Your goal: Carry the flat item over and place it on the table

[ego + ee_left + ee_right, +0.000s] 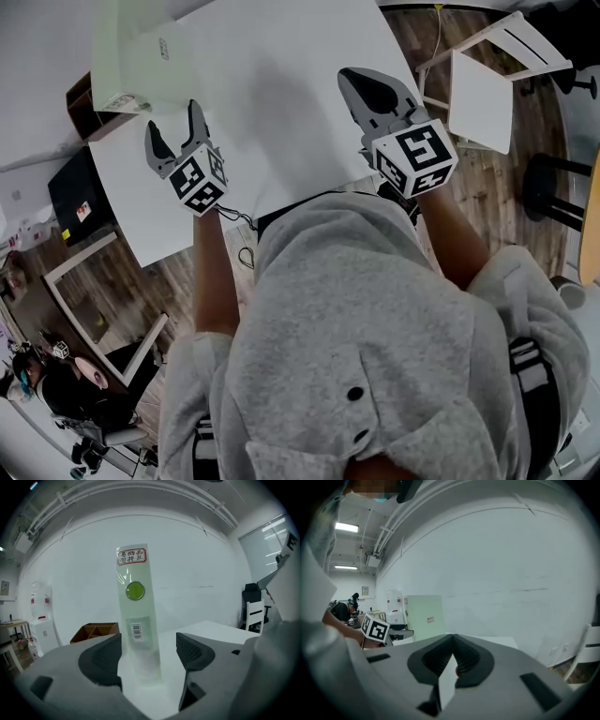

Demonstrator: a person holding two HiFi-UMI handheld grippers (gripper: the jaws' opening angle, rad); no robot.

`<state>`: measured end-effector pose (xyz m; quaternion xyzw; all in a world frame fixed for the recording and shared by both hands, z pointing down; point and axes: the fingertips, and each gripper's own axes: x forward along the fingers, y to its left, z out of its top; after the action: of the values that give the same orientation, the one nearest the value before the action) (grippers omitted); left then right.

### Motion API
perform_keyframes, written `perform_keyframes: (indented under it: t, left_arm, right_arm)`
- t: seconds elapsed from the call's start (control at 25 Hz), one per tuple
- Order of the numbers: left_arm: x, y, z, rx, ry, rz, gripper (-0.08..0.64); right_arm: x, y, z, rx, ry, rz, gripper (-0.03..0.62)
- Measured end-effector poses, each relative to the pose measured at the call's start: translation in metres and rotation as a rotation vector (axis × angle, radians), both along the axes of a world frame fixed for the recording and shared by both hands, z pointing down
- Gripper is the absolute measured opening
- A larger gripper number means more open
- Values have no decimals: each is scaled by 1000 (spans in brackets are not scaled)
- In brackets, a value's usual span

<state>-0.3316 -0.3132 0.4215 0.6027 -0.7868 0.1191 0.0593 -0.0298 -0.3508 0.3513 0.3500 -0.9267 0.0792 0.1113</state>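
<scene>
Grey hoodie [375, 356] fills the bottom of the head view, and beyond it lies the white worktop [281, 94]. On its far left part stands the flat pale-green pack [137, 620], upright with its long axis vertical. It is straight ahead of my left tool [173, 117] and turned thin edge toward it, so the edge lines up with the gap. That makes the left the nearer side, and I judge a short push forward would bring the jaws around the pack's lower part. Those jaws stand wide apart and touch nothing. My right tool [366, 86] sits well off to the right, seeing the pack's broad face, with jaws pressed together and nothing visibly between them. A brown divided box [93, 632] sits behind the pack.
</scene>
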Motion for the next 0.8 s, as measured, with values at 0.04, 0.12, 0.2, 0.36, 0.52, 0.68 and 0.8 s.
perform_keyframes:
  t: [0.04, 0.12, 0.2, 0.36, 0.52, 0.68, 0.8]
  left_arm:
    - [2, 3, 1, -7, 17, 5, 351]
    - [5, 9, 4, -21, 55, 6, 351]
    - [8, 16, 3, -26, 76, 1, 350]
    - [18, 32, 0, -22, 74, 17, 350]
    - [35, 44, -10, -3, 92, 69, 350]
    - [53, 49, -25, 42, 165, 139, 350]
    - [64, 56, -36, 49, 172, 179, 350]
  right_arm:
    - [3, 3, -1, 4, -3, 3, 25]
    - [10, 8, -4, 11, -9, 8, 25]
    - [17, 13, -6, 16, -18, 15, 25]
    - [28, 20, -9, 30, -29, 20, 25]
    - [35, 25, -12, 36, -31, 27, 25]
    - [32, 30, -13, 45, -25, 25, 25]
    - [27, 37, -17, 52, -33, 28, 25]
